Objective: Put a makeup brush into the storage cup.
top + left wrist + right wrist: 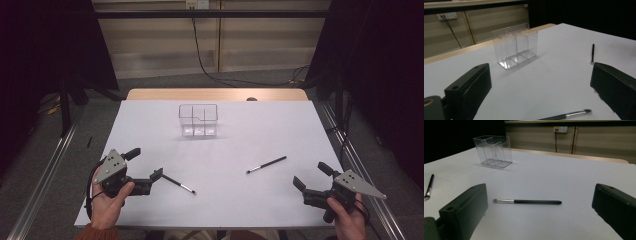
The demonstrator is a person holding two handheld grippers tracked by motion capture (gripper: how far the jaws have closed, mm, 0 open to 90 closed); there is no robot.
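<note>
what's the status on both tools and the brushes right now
Left tool open, right tool open, both empty. Two brushes flat on table, clear organizer empty. Nothing in the way.

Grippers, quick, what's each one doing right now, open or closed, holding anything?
Left gripper: open, holding nothing; a makeup brush lies on the table just beyond its jaws.
Right gripper: open, holding nothing; the other makeup brush lies ahead of it.

the tongs (540, 217) stand wide apart over the white worktop (574, 177), a brush (527, 201) lying flat between them, a clear organizer (494, 151) beyond.
</note>
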